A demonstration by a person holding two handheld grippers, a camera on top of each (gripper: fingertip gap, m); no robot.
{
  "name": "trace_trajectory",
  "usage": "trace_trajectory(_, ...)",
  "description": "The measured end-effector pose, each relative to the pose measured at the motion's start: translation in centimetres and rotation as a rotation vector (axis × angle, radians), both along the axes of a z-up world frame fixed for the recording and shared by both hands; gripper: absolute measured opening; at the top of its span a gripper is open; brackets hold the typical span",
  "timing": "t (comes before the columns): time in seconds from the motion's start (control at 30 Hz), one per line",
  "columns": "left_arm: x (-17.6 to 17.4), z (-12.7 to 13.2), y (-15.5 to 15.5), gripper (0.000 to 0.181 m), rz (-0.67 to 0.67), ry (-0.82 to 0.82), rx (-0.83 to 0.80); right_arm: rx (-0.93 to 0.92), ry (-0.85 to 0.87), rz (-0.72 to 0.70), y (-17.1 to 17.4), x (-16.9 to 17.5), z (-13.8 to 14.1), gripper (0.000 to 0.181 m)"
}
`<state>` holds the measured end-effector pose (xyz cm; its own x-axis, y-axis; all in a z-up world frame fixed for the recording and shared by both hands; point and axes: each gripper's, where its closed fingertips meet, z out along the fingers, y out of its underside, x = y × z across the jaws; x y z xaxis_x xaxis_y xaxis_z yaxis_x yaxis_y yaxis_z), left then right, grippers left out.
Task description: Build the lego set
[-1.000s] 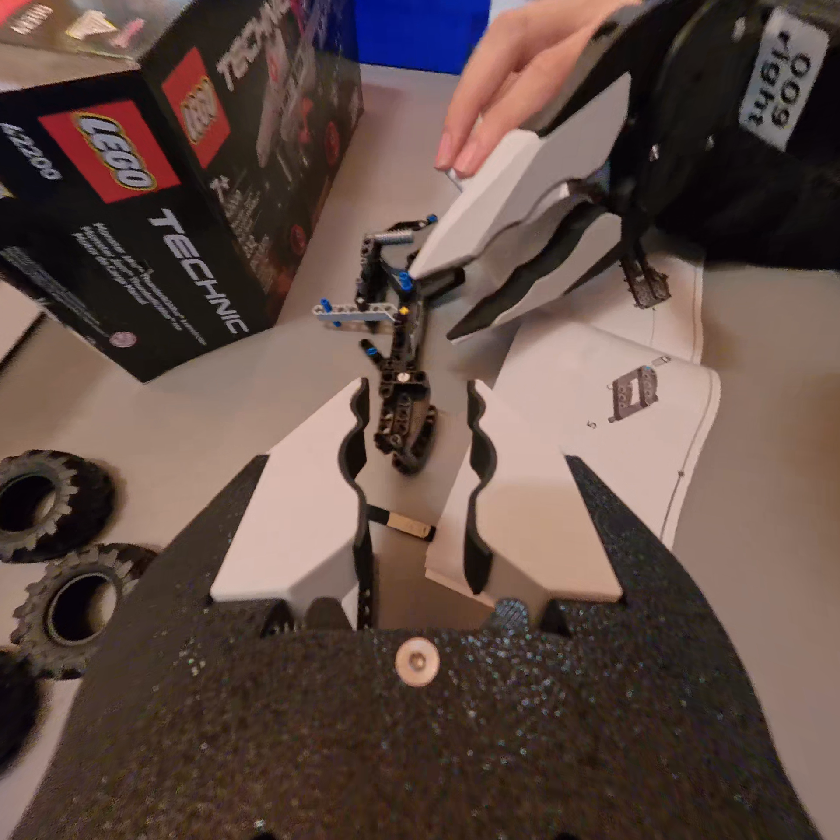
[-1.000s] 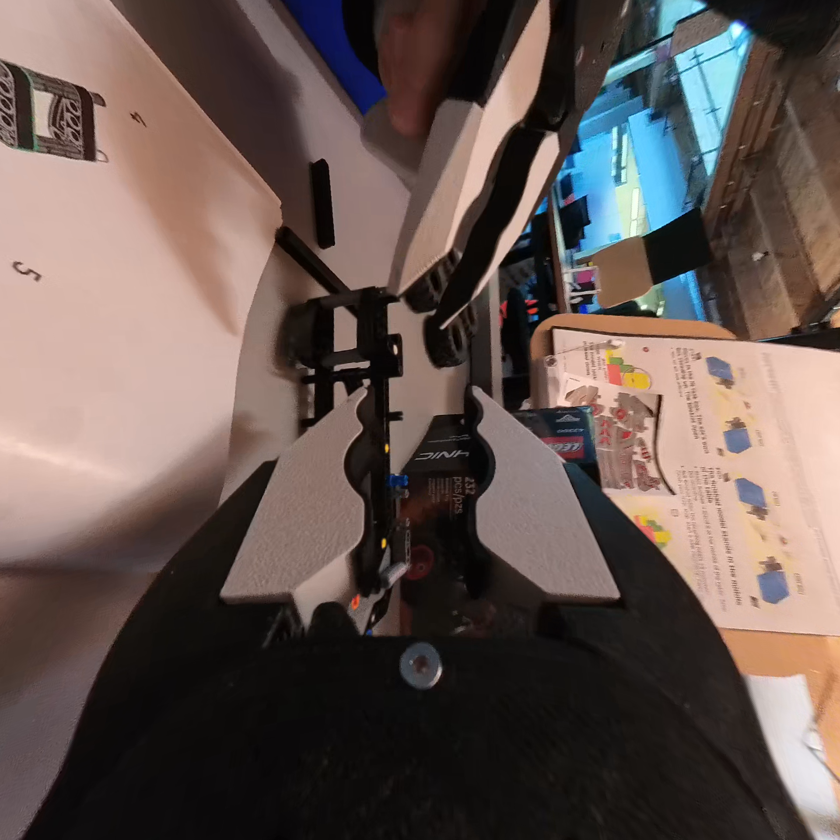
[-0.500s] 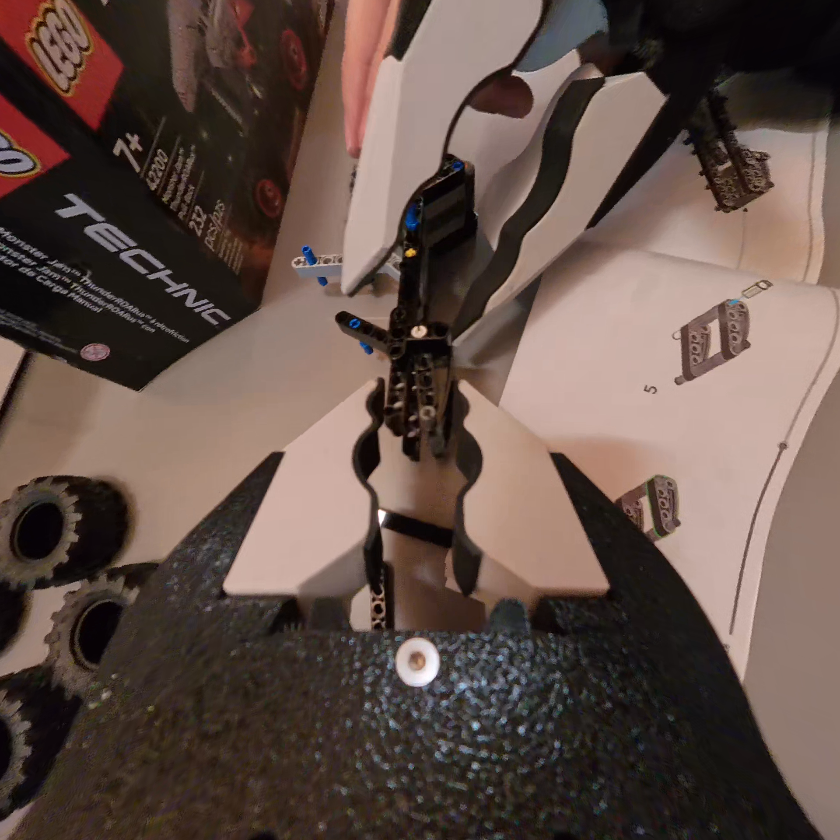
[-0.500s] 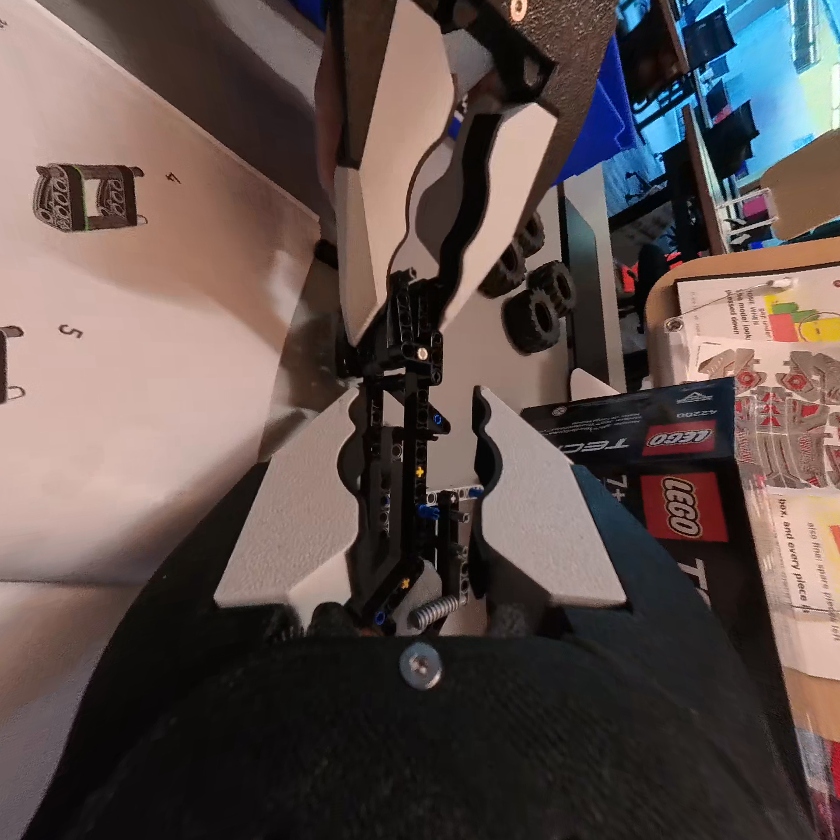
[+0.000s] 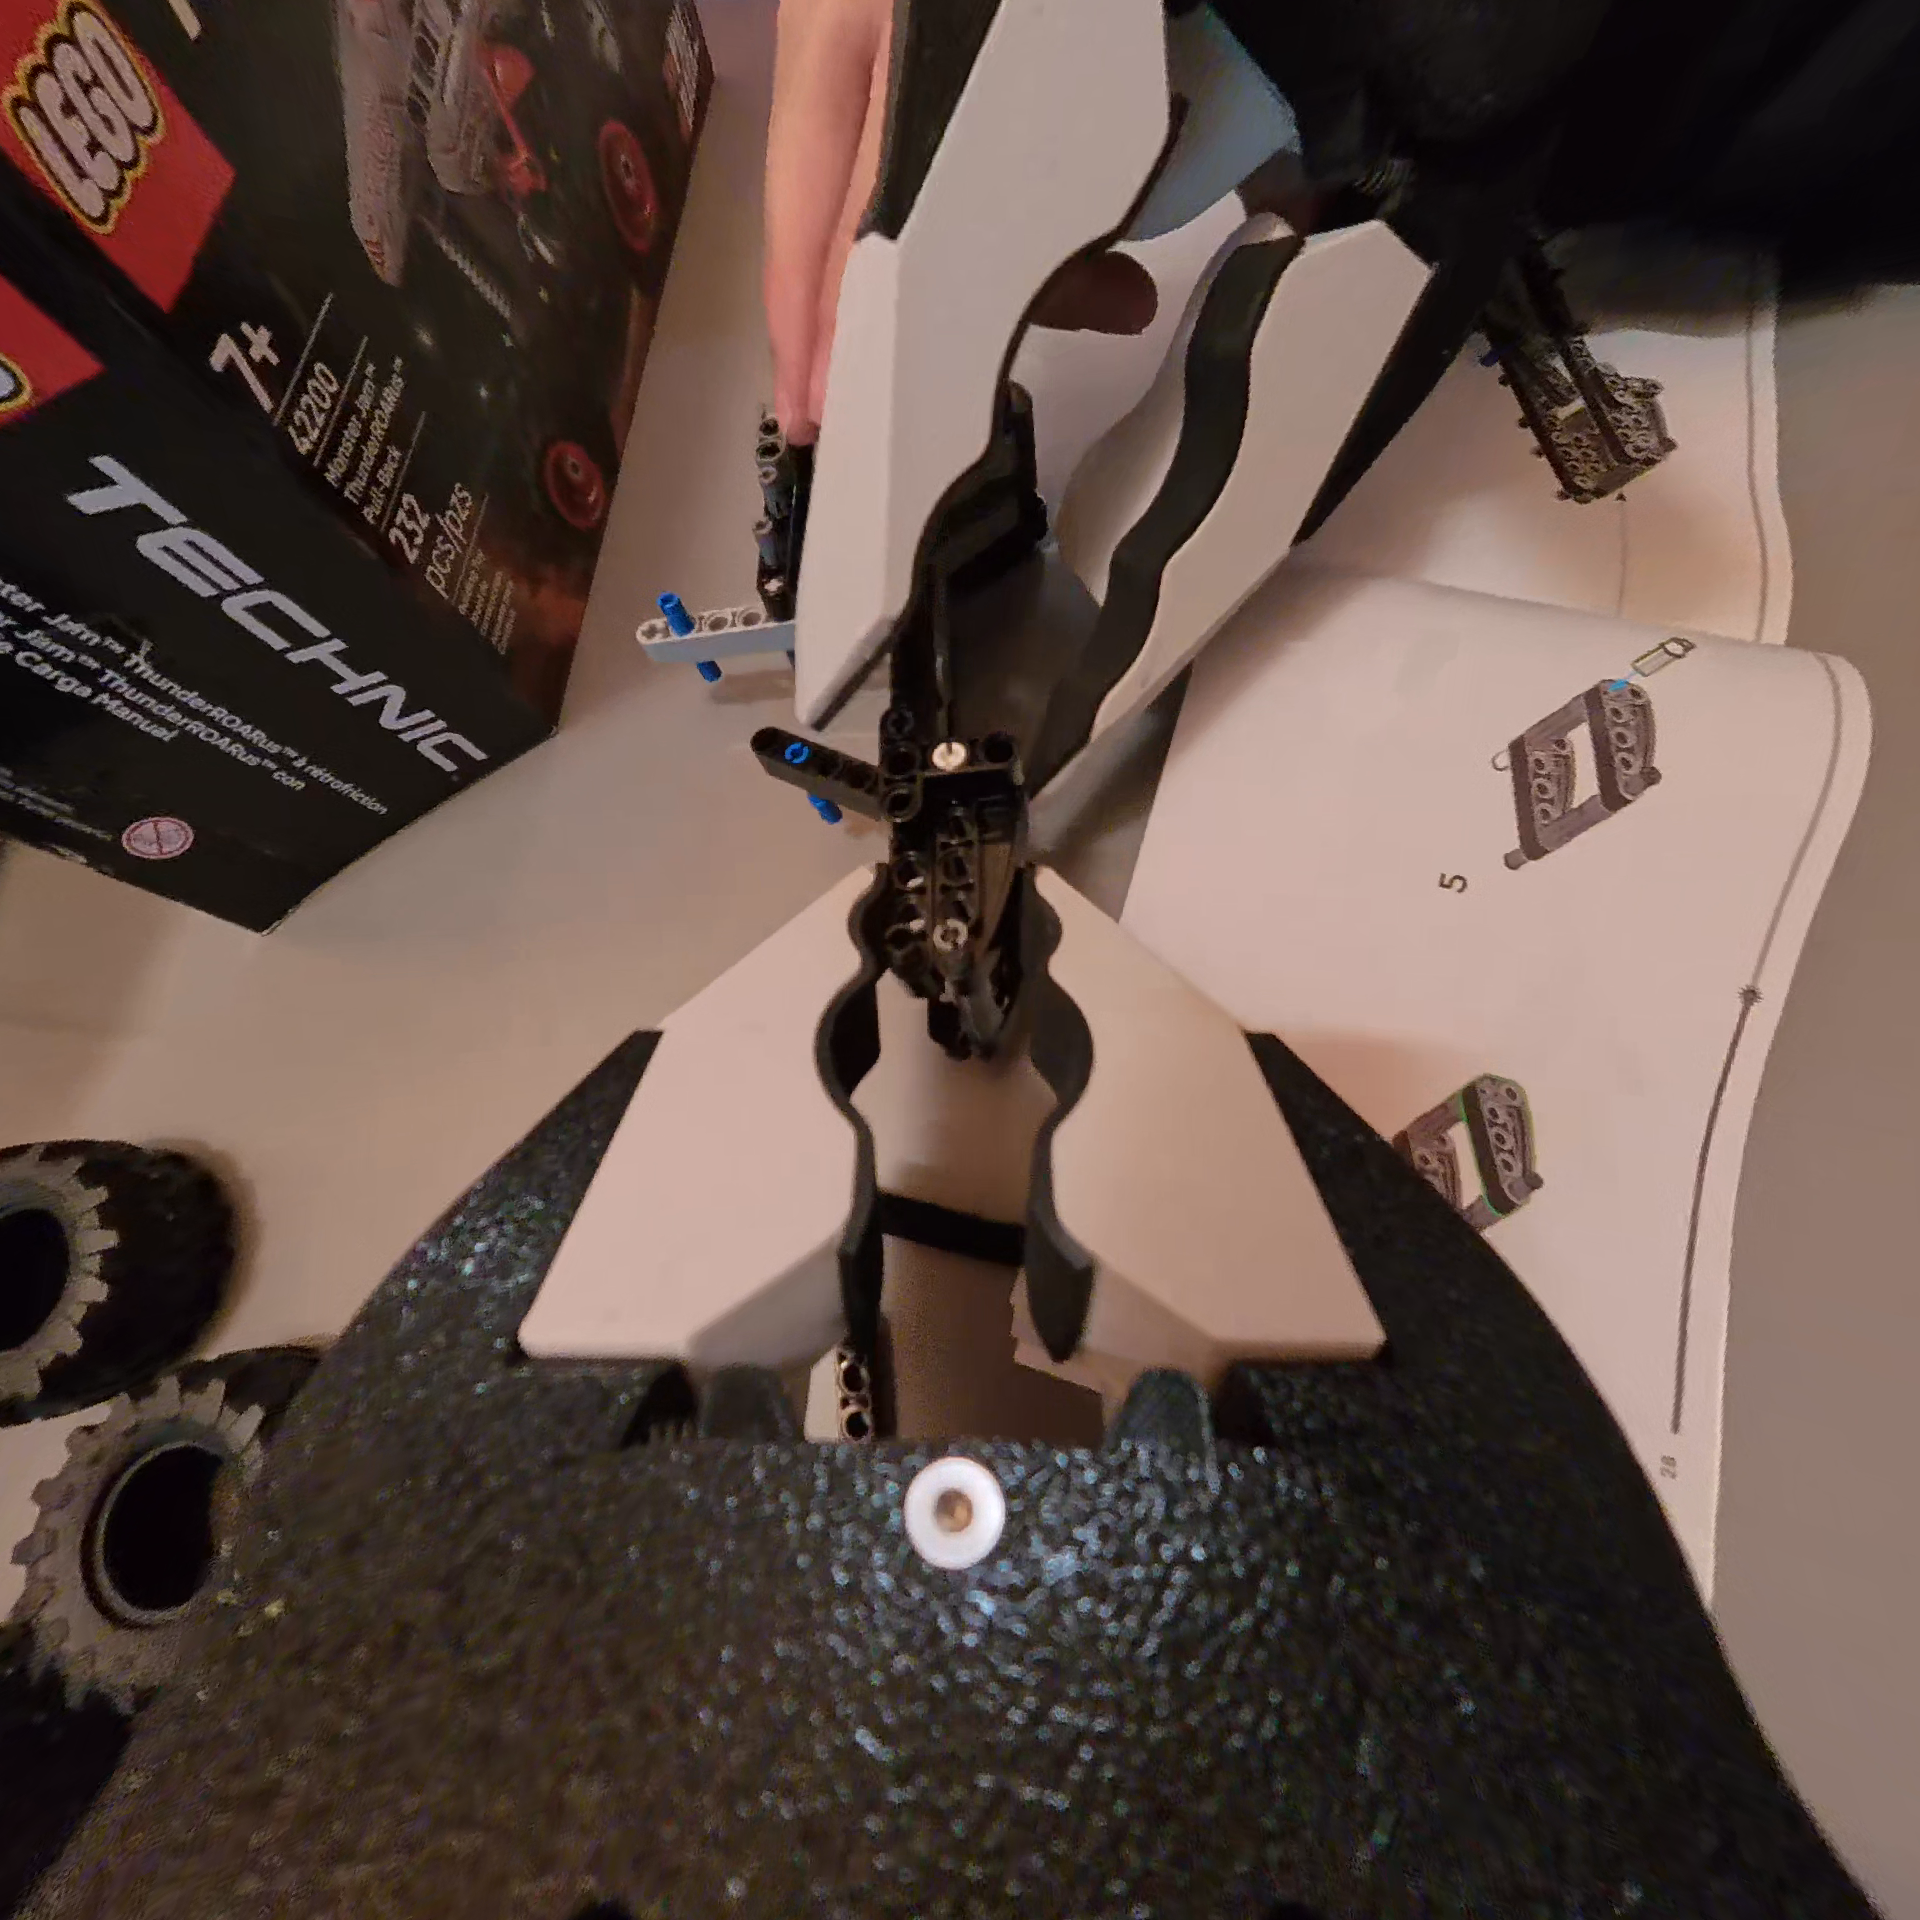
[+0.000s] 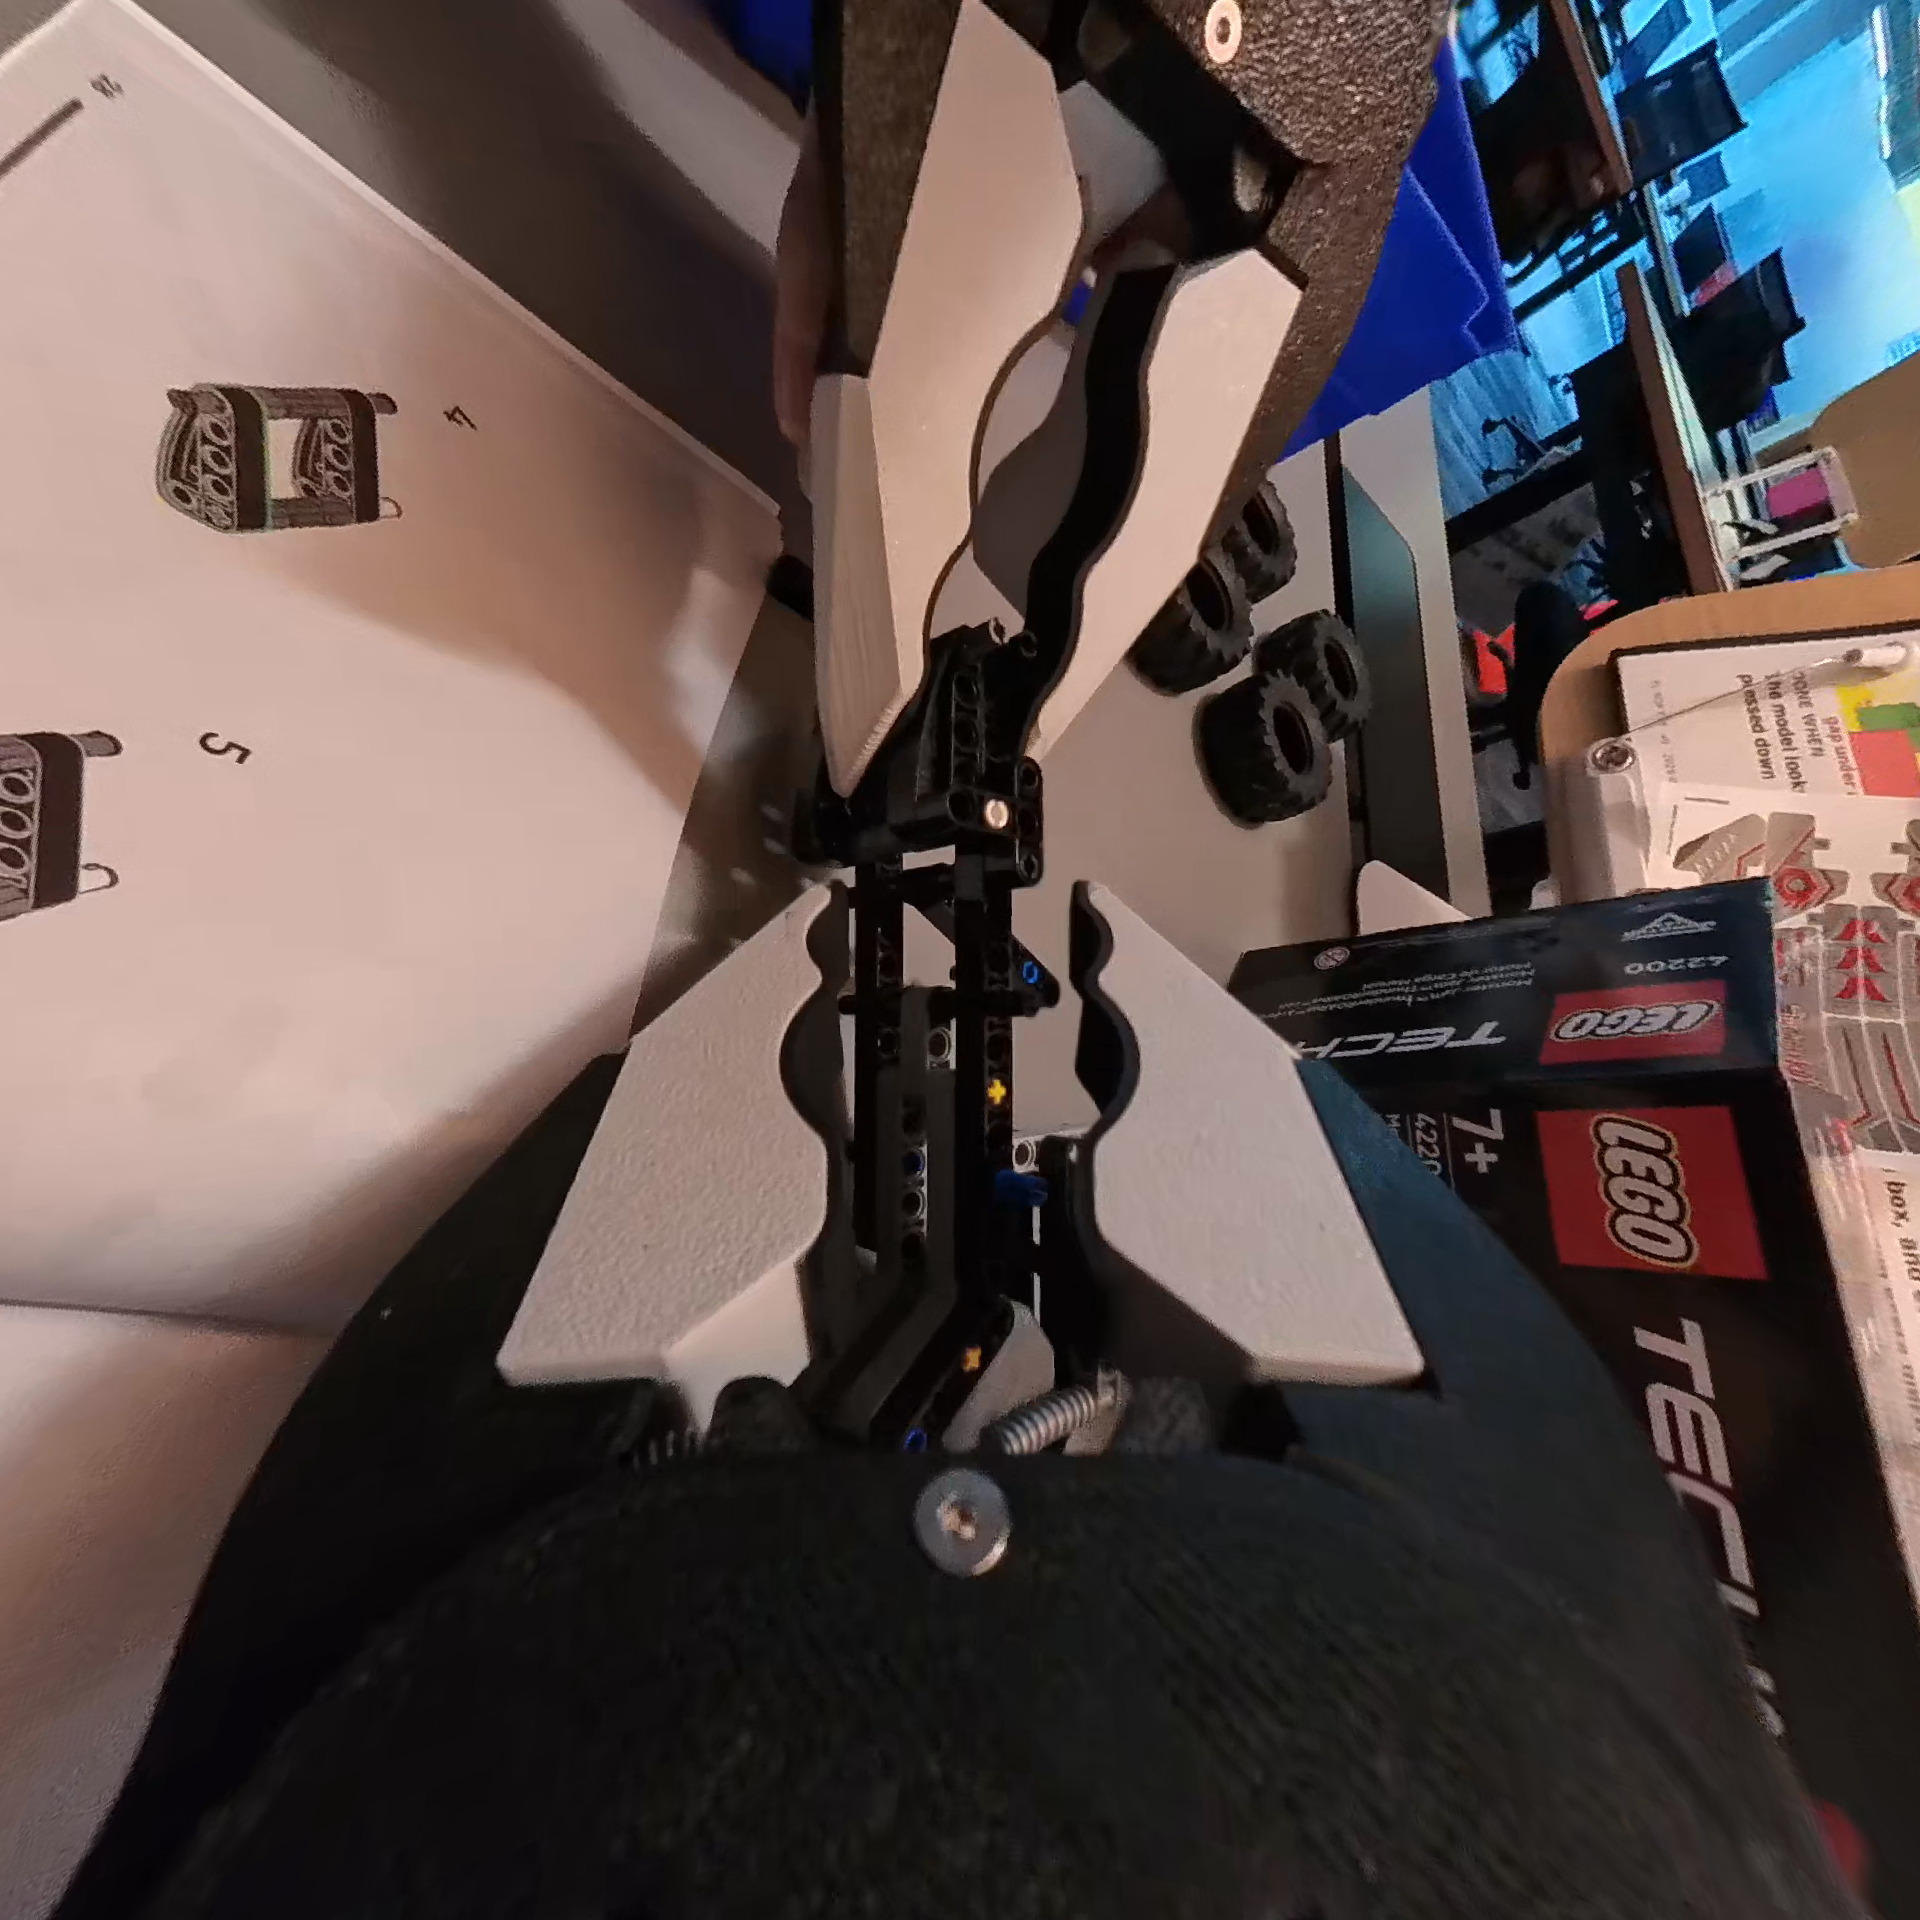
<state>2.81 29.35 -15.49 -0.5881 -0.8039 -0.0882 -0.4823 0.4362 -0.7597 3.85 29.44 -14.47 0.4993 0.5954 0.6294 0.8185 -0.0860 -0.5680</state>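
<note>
**A:** Where is the black Technic beam assembly with blue pins (image 5: 940, 852) found, and how is it held?

**B:** It is seen stretched between the two tools, above the grey table (image 5: 312, 1039). In the left wrist view, the left gripper (image 5: 951, 914) is clamped on the near end, at twelve o'clock from its own body. The right gripper (image 6: 951, 925) is spread around the far end; the beams are touched by its left finger only, a gap being left on the other side, so no firm grasp is shown there.

**A:** Which way is the long axis laid?

**B:** It is run straight from one gripper to the other, six to twelve o'clock in both views. The coming move is judged to turn on this alignment: the right fingers would have to be closed across that axis.

**A:** What is noted nearby?

**B:** An open white instruction booklet (image 5: 1455, 831) is seen at three o'clock, a black set box (image 5: 260, 468) at ten, and black knobbly rubber tyres (image 5: 94, 1268) at eight.
</note>
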Motion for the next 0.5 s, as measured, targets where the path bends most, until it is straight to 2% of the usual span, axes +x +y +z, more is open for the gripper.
trace_trajectory(0.17,-0.3,0.3,0.4,0.029,0.009,0.011,0.007,-0.026,-0.047,-0.013,-0.2,0.6,-0.4,0.041)
trace_trajectory(0.27,-0.5,0.7,0.3,0.029,0.003,0.011,0.003,-0.009,-0.032,-0.026,-0.4,1.0,0.6,0.042)
trace_trajectory(0.4,-0.5,0.8,0.4,0.019,0.006,0.009,0.016,0.002,-0.028,-0.045,-1.0,1.8,1.8,0.042)
trace_trajectory(0.5,-0.5,0.8,0.5,0.019,0.000,-0.001,0.031,-0.008,-0.058,-0.066,-1.9,2.9,2.4,0.043)
